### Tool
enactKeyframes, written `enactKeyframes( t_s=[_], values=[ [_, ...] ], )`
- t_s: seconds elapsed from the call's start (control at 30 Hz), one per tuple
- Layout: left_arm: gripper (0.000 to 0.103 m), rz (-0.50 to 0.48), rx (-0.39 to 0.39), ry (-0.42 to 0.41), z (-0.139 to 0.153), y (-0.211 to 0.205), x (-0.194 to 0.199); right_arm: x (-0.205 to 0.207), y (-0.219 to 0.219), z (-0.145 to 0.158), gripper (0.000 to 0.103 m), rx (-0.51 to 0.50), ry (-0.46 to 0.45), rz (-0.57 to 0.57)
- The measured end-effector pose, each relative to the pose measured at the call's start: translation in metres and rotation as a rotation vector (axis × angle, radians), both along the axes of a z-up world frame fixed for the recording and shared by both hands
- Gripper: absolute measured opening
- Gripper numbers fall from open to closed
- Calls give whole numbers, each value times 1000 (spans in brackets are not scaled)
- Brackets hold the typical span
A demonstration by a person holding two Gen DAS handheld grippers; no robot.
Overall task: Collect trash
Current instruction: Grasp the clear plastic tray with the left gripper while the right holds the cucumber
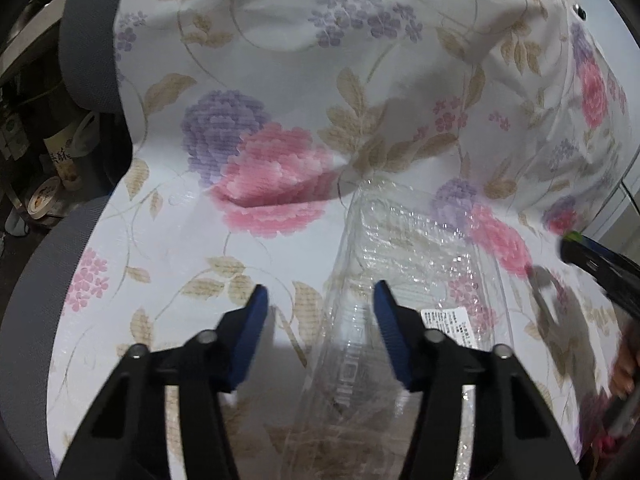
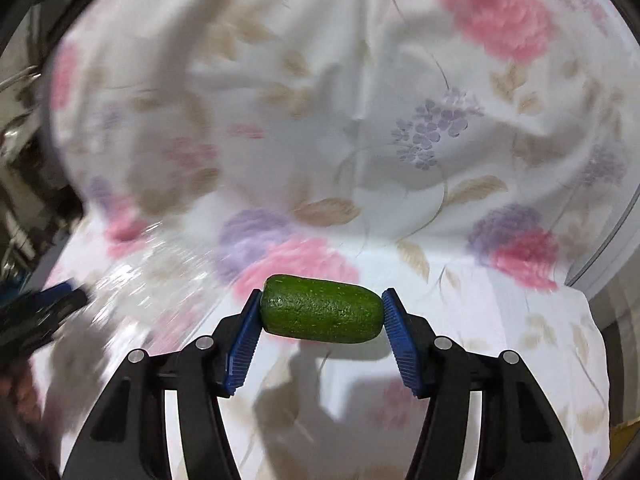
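While right gripper (image 2: 320, 314) clamps cucumber piece (image 2: 320, 310), left gripper (image 1: 320, 308) gapes — clear tray (image 1: 416, 264) ahead, floral cloth (image 1: 280, 60).

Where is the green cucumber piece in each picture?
Left wrist view: only a blurry green tip shows at the far right edge, at the end of the right gripper.
Right wrist view: the cucumber piece sits low in the middle, held between the blue pads.
Shared landmark: the clear plastic tray on the flowered cloth, blurry at lower left in the right view.
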State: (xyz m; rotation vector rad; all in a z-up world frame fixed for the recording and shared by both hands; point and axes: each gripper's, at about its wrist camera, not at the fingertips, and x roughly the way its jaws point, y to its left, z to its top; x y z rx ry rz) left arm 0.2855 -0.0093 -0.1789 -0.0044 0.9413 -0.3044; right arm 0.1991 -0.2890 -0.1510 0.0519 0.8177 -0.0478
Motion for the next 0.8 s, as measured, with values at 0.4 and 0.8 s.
enactKeyframes(
  t_s=[0.4,0.8],
  values=[
    [6,-62,-7,65,-11,-4,-6,-81,23,21,60,-40,-62,18],
    [4,-66,-175,38,23,-18,-113,-158,16,39,60,-37,-117,-31]
  ],
)
